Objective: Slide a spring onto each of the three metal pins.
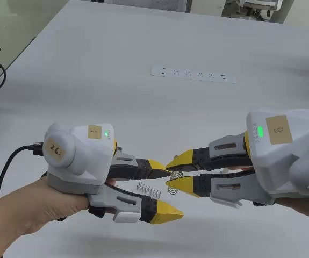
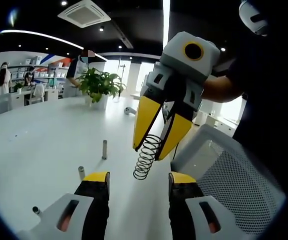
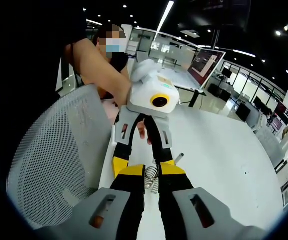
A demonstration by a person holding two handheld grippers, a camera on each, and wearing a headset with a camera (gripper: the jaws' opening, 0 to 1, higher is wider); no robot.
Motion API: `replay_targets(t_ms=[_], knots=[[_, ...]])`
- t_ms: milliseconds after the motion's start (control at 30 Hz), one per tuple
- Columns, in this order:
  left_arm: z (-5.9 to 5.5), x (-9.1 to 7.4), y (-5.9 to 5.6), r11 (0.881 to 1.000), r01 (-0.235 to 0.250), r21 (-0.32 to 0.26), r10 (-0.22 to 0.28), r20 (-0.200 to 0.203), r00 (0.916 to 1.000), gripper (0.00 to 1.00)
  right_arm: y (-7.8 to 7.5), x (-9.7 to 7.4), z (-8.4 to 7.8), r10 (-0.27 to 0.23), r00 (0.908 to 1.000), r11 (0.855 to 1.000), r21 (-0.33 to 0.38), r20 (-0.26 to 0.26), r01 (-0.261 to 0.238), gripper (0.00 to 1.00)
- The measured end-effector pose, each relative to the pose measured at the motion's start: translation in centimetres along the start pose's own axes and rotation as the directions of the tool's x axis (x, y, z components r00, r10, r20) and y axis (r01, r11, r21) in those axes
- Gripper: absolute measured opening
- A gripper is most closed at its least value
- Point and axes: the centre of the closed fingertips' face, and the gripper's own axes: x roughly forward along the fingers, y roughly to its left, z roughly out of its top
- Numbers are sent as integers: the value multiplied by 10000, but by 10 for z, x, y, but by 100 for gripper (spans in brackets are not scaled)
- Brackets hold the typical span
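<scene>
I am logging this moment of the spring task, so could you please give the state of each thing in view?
left tongs: open, holding nothing
right tongs: shut on the held spring
held spring: pinched at one end, hanging free
second spring: lying loose on the table
pins: upright on the table, bare
</scene>
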Motion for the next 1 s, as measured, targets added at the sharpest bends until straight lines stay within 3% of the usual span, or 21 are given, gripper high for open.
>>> replay_targets(t_ms=[500, 767, 1000], knots=[[-8, -23, 18, 9943, -1066, -6, 1066, -32, 9943, 60, -4, -1, -2, -192, 9998, 9998, -47, -103, 192, 6], [-18, -39, 28, 9841, -1769, -186, 1766, -146, 9842, 76, -5, -1, -7, -232, 9995, 9997, -28, -221, 231, 6], [-23, -52, 39, 9696, -2426, -328, 2421, -175, 9701, 93, -7, -3, -11, -320, 9990, 9995, 31, -306, 321, 6]])
